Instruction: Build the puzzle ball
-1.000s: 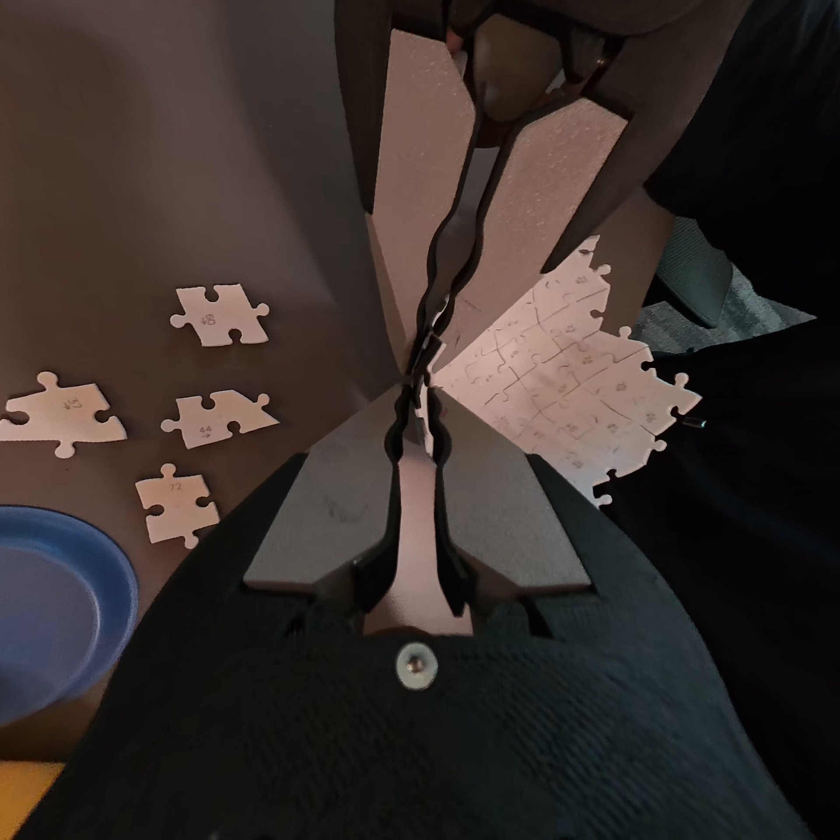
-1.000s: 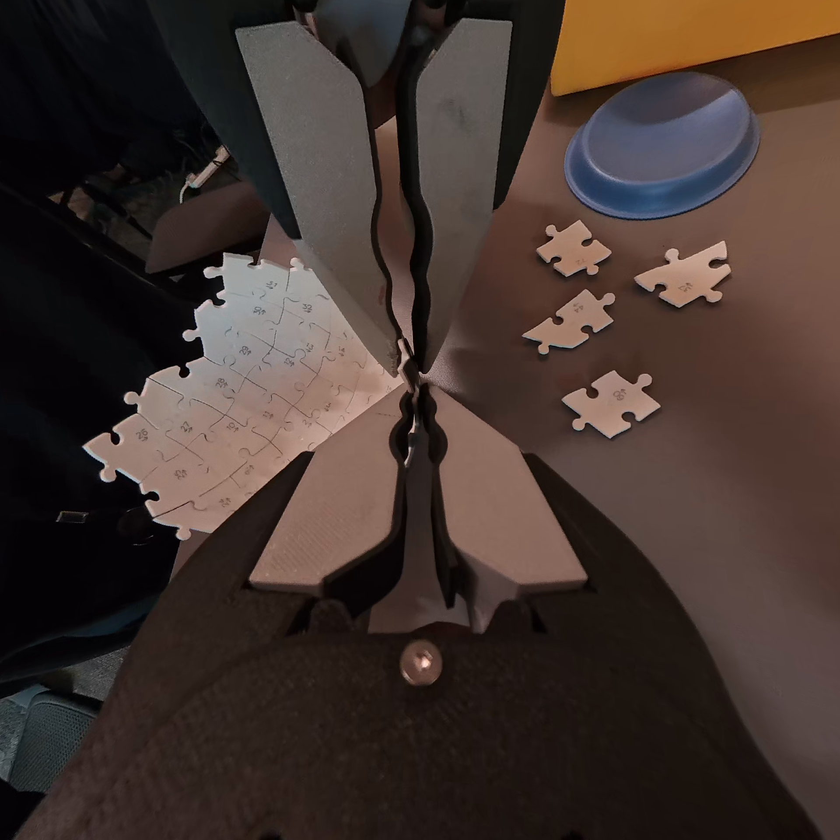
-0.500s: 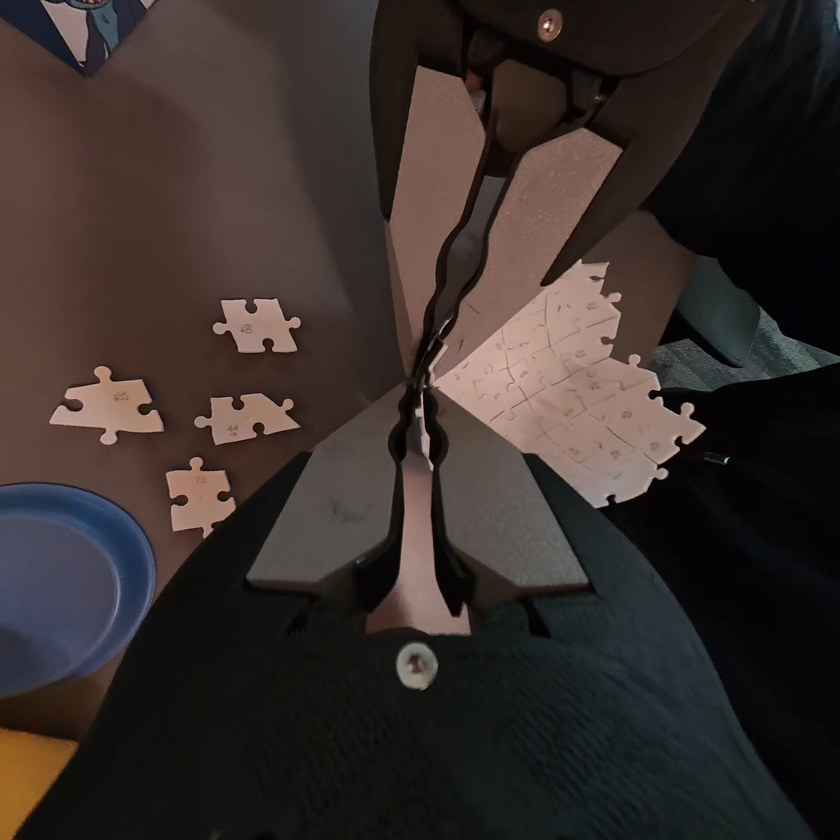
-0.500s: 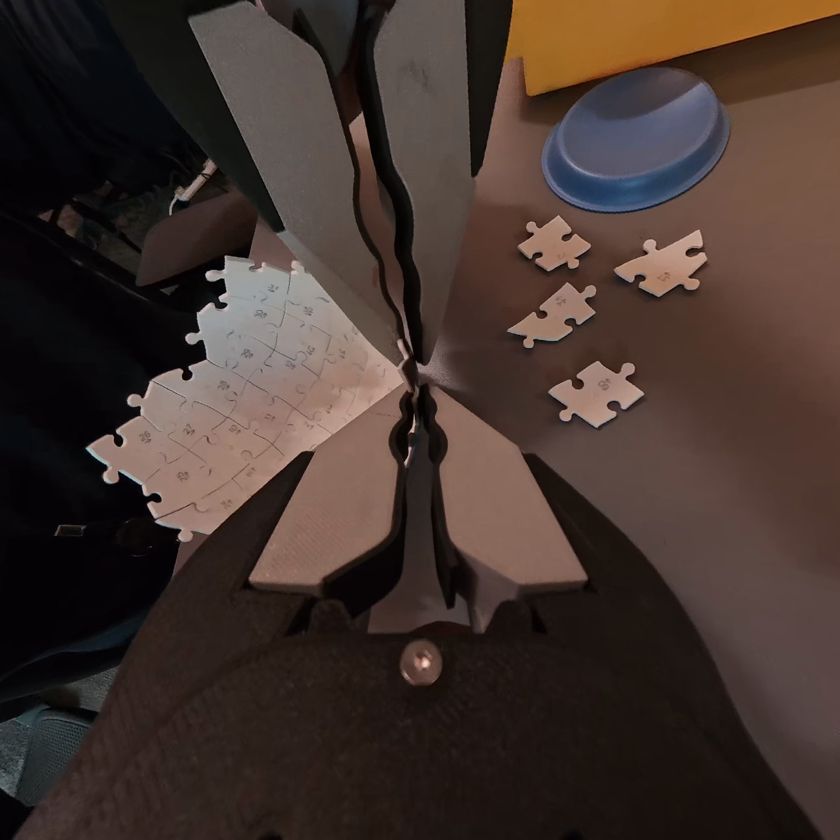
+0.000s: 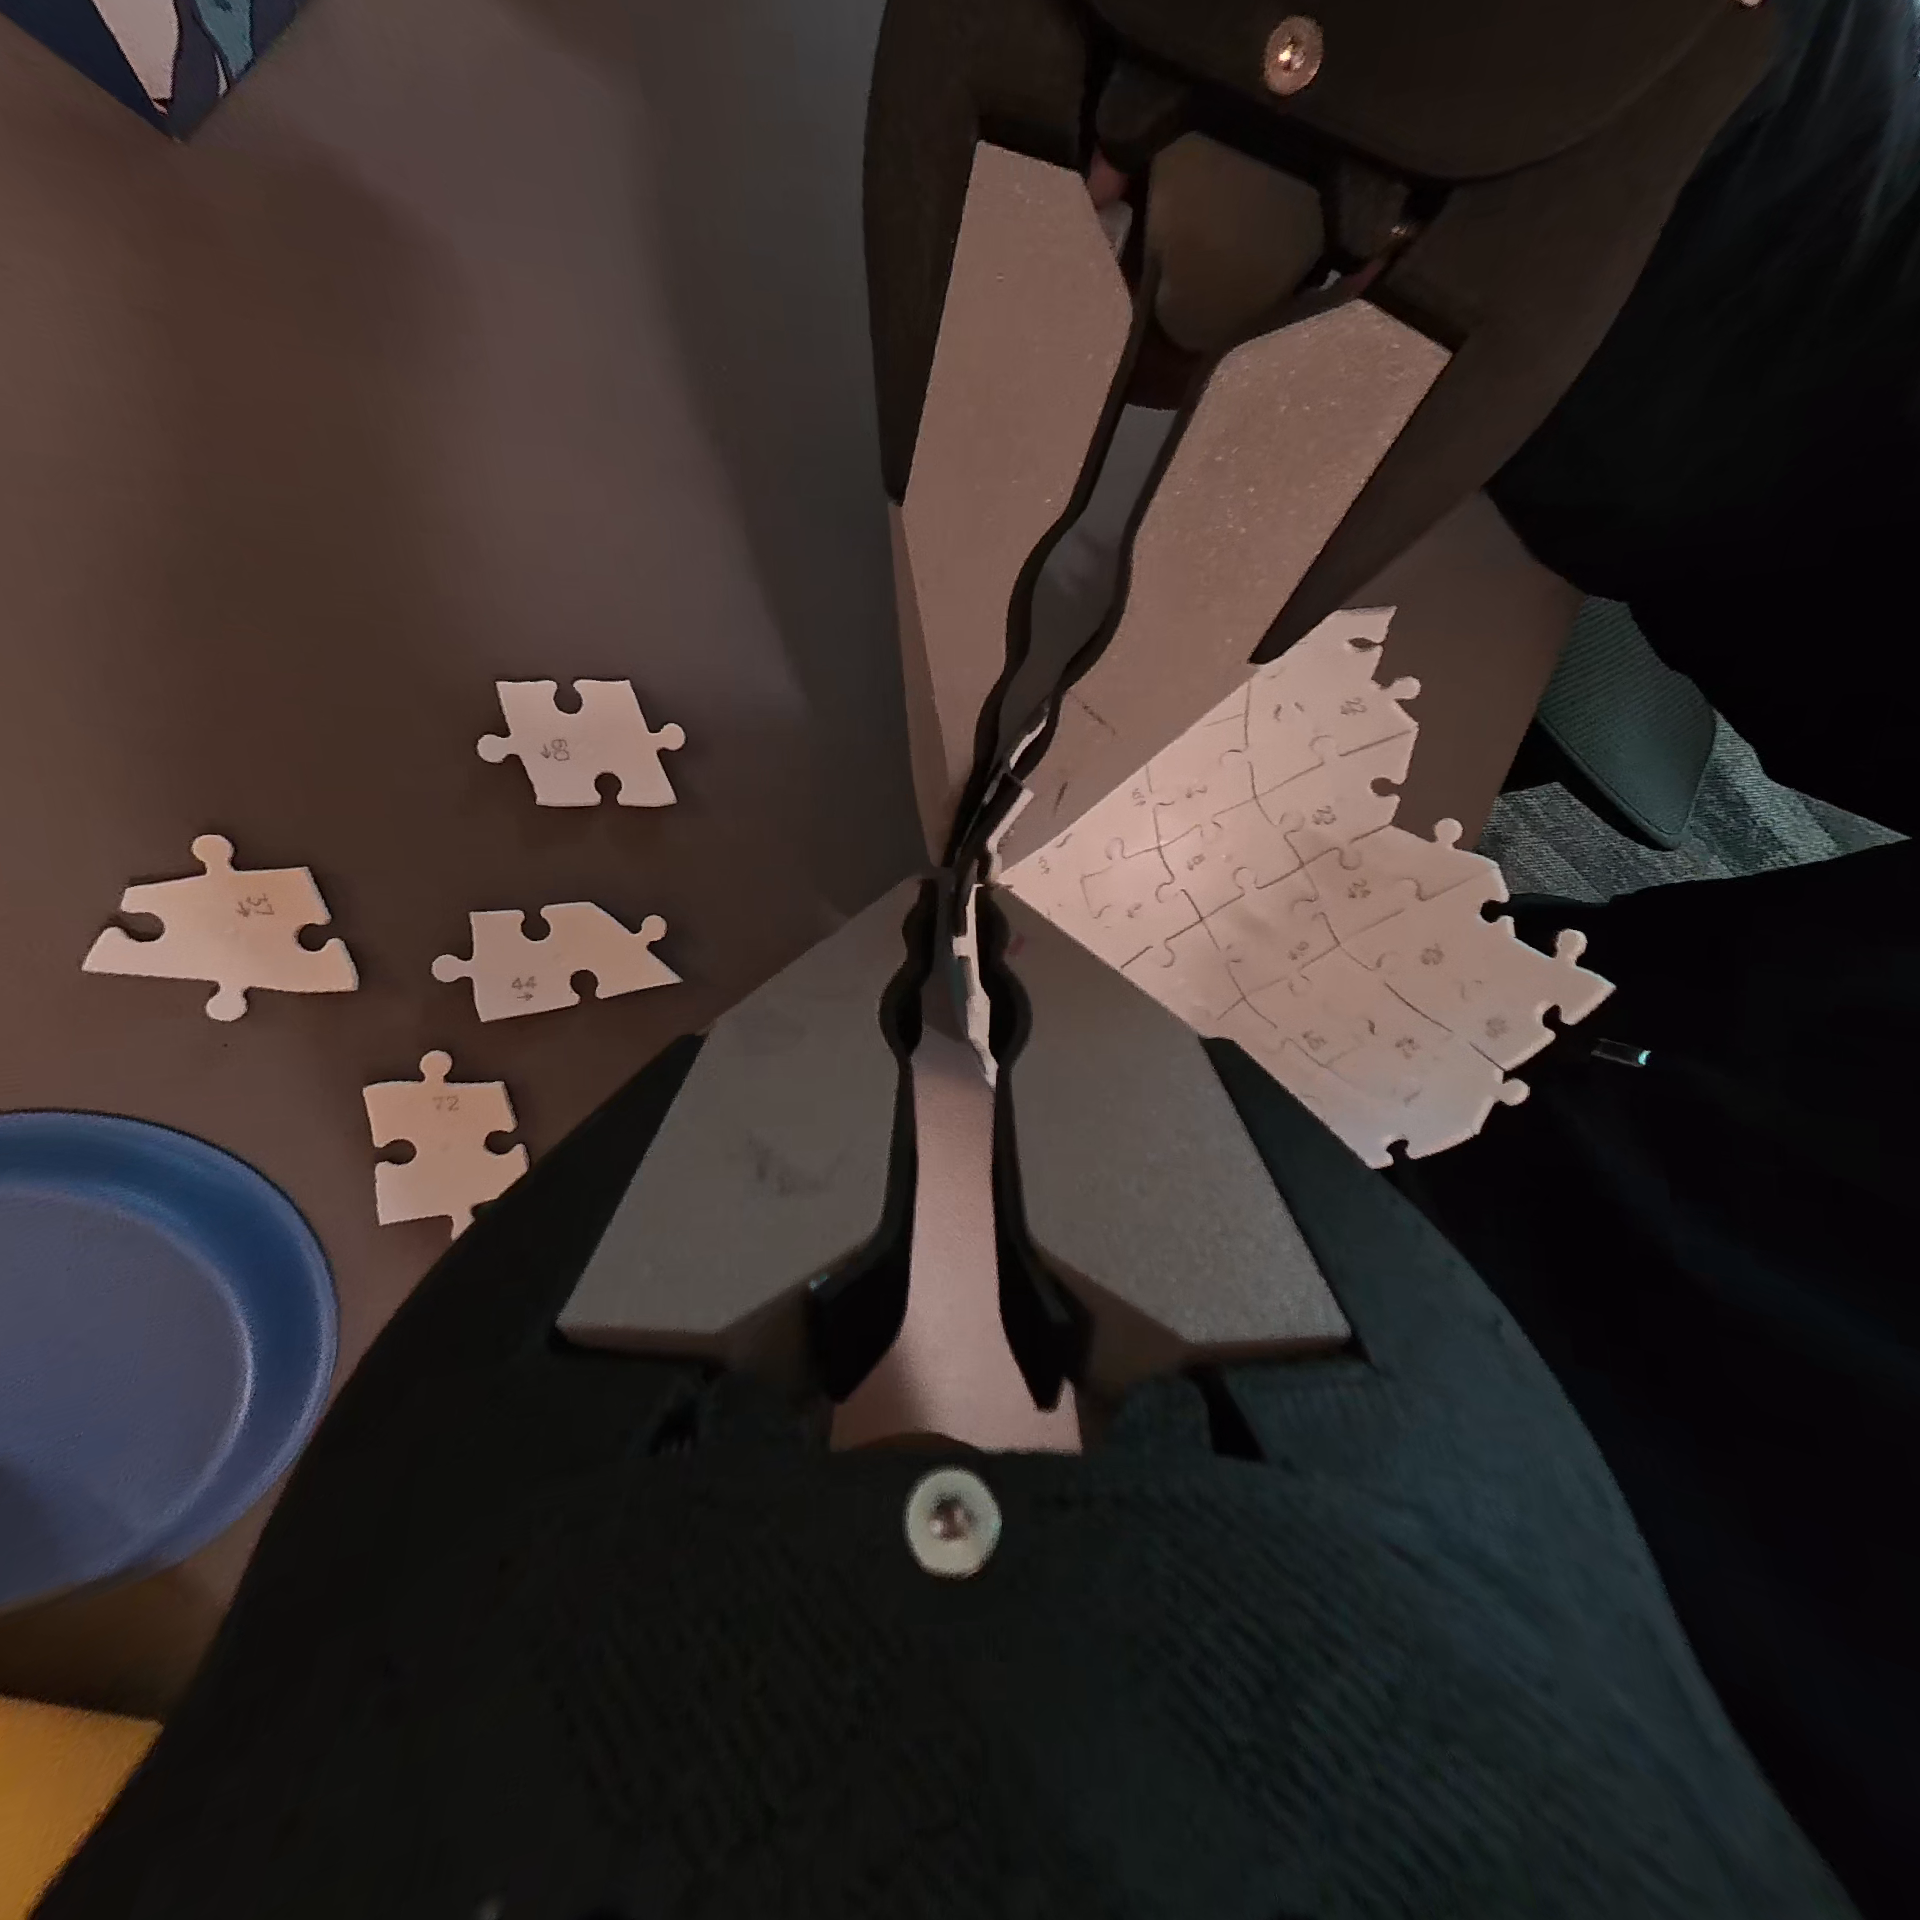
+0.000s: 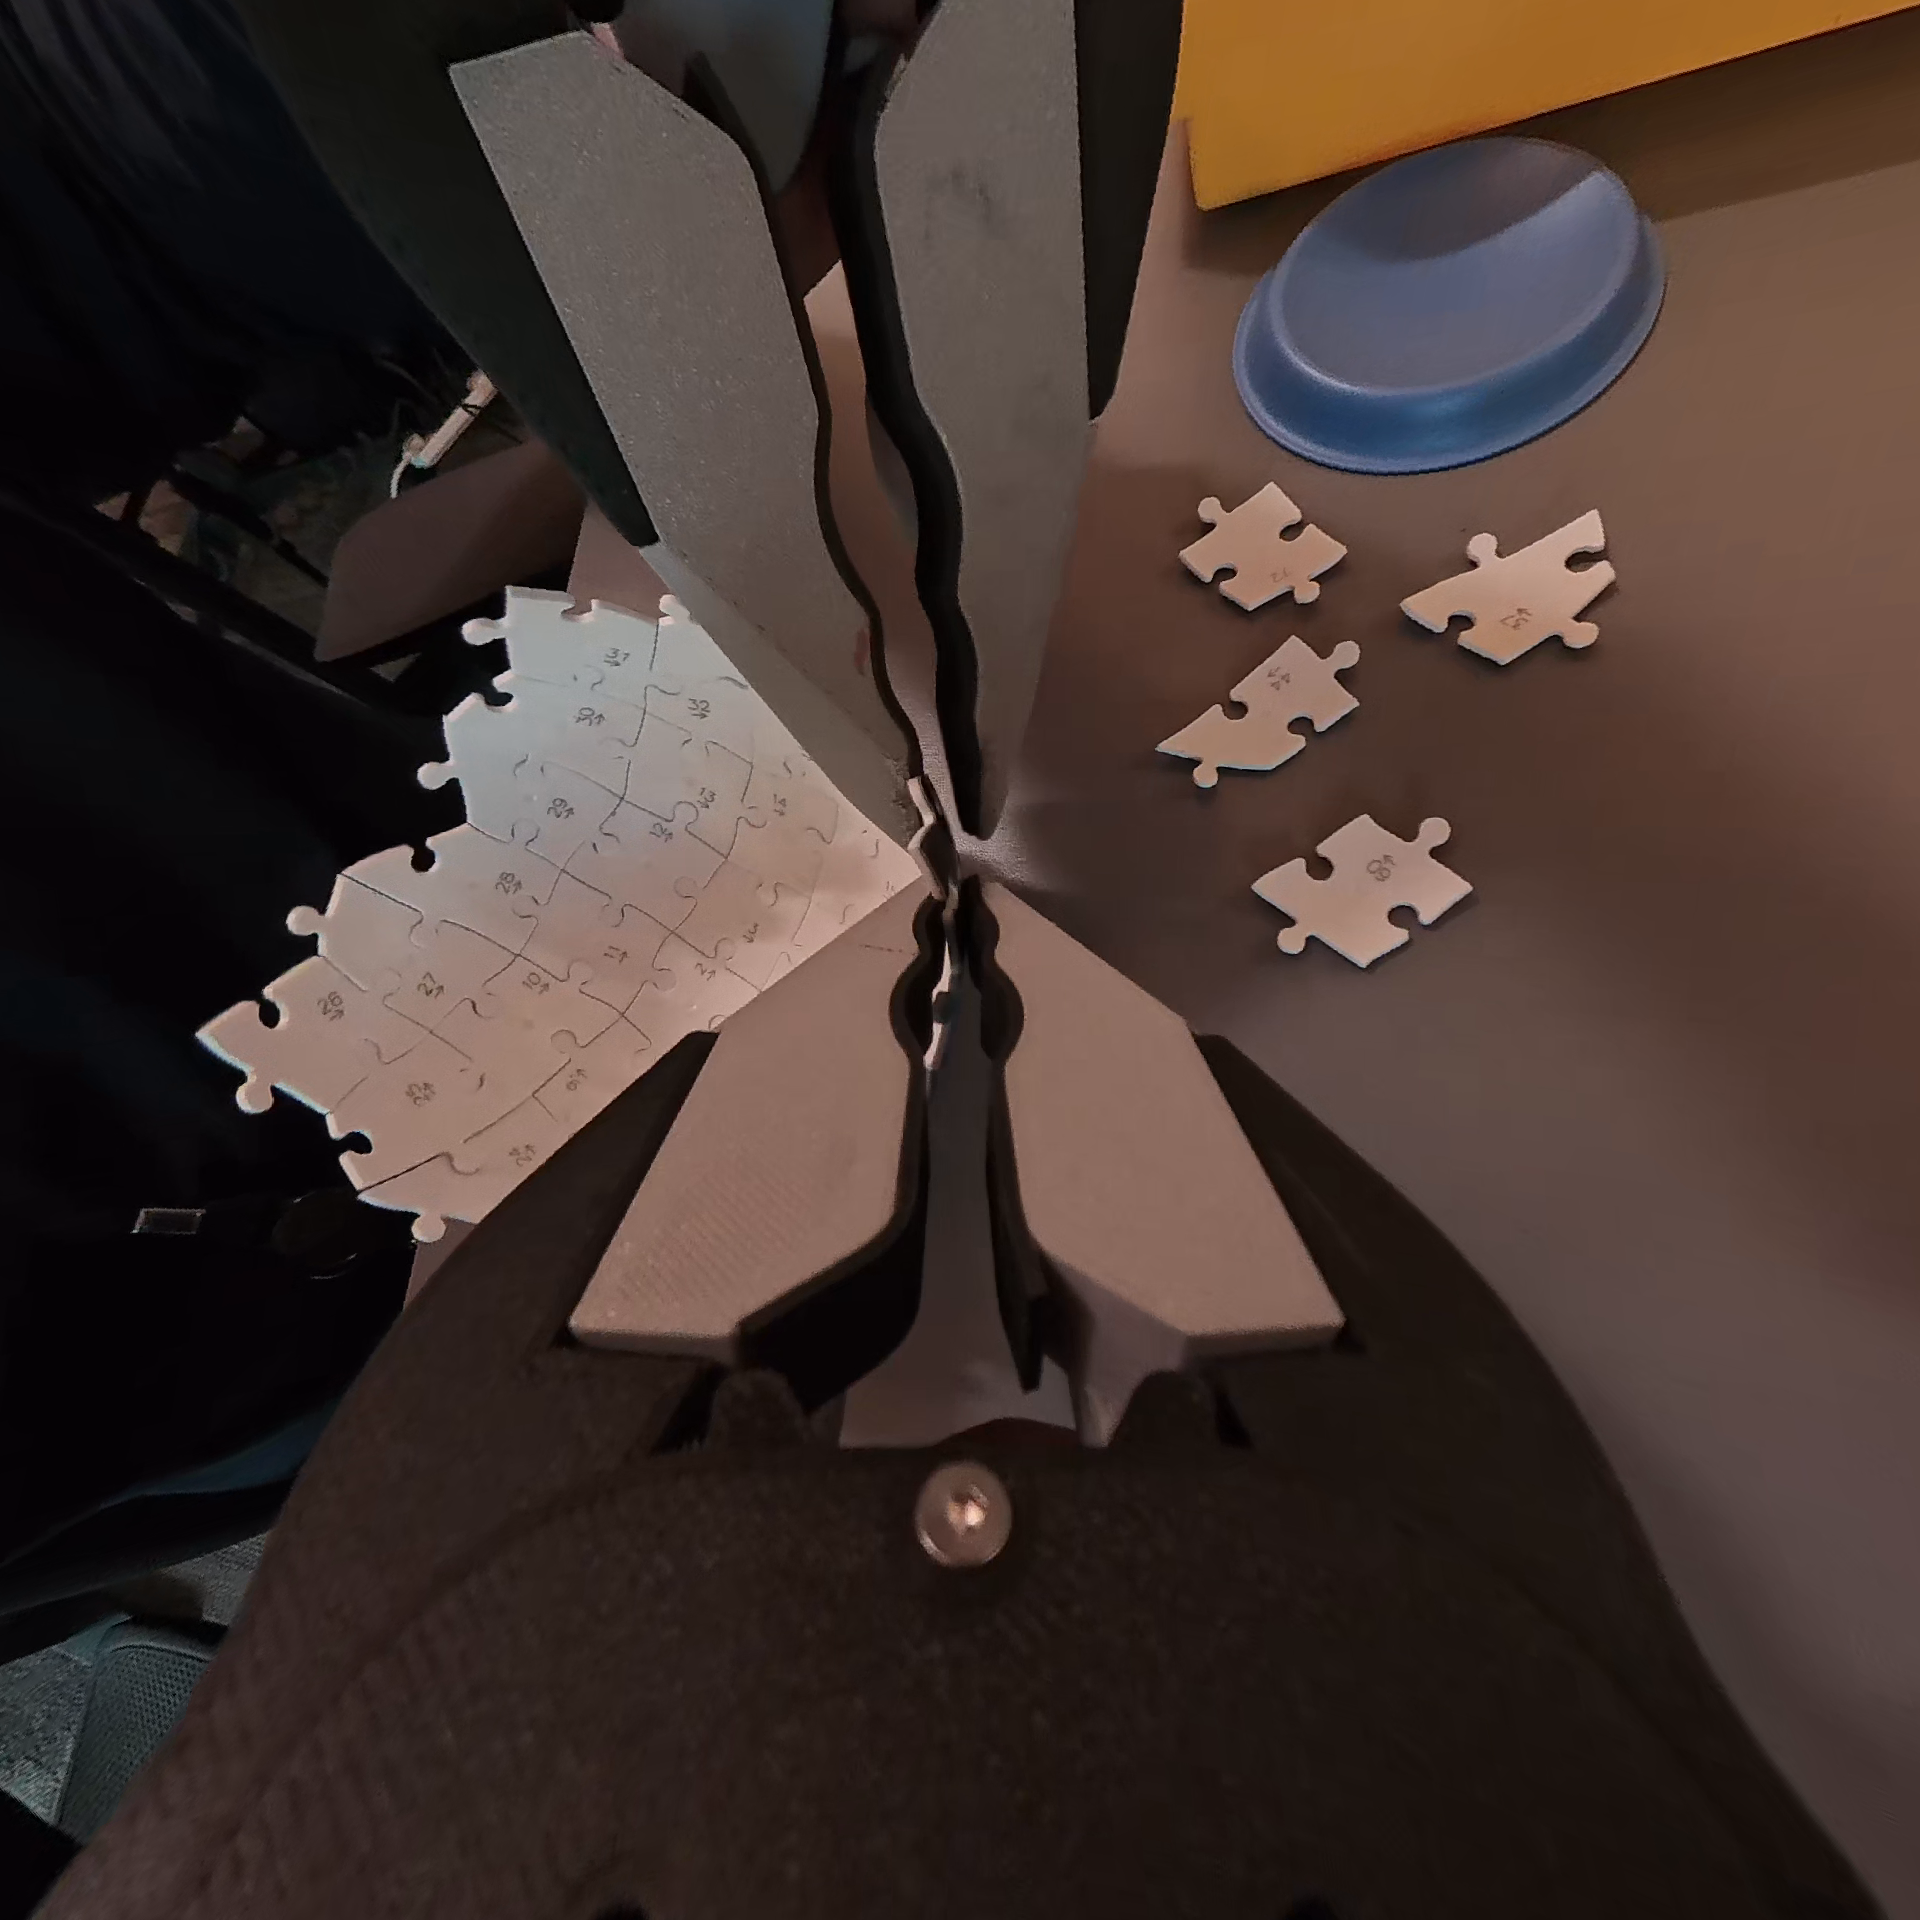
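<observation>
The assembled puzzle section, white with several joined pieces, is held edge-on above the dark table. It also shows in the right wrist view. My left gripper is shut on its edge. My right gripper is shut on the same edge from the opposite side, tip to tip with the left one. A thin white strip of puzzle shows between the two pairs of fingertips. Whether one gripper holds a separate piece is hidden. Loose pieces lie on the table.
Several loose white pieces lie flat in a group. A blue plate sits upside down beyond them. A yellow box stands behind the plate. A dark chair and clothing are past the table edge. The grippers are tip to tip, or close to it.
Both grippers have shifted and tilted slightly together with the puzzle section still gripped. The right gripper has tilted, showing more of its body. Loose pieces have not moved on the table.
</observation>
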{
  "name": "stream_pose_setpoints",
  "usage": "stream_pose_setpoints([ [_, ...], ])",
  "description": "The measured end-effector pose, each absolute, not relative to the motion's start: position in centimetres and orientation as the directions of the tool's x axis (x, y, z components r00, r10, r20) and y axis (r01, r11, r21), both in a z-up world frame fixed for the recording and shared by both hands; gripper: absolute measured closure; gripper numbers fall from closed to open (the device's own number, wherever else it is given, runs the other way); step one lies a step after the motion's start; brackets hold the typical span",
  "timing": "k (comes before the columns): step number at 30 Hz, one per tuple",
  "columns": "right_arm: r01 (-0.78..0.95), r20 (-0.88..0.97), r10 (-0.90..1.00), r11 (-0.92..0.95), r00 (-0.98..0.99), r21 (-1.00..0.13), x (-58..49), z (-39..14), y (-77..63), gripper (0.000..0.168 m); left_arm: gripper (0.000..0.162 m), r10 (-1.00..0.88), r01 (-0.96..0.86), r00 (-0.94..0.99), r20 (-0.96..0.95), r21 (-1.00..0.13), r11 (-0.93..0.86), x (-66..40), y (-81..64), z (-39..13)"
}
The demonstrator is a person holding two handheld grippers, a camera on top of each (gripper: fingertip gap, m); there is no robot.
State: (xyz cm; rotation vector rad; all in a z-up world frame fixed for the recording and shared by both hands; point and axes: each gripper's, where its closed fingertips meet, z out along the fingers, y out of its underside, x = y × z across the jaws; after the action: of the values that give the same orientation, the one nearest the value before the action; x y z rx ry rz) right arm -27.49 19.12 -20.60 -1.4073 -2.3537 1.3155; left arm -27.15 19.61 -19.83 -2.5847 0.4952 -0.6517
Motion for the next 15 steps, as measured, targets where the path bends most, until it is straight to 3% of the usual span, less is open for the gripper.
stream_pose_setpoints([
  [11, 0.673, -0.33, 0.756, 0.191, -0.565, -0.715, -27.51, -20.5, 19.07, 0.168, 0.156, -0.442, -0.248, 0.832, 0.336, -0.487, -0.837, -27.15, 19.49, -19.64],
  [15, 0.673, -0.328, 0.758, 0.193, -0.564, -0.714, -27.56, -20.52, 19.01, 0.168, 0.146, -0.455, -0.245, 0.816, 0.357, -0.499, -0.831, -26.53, 19.37, -19.09],
])
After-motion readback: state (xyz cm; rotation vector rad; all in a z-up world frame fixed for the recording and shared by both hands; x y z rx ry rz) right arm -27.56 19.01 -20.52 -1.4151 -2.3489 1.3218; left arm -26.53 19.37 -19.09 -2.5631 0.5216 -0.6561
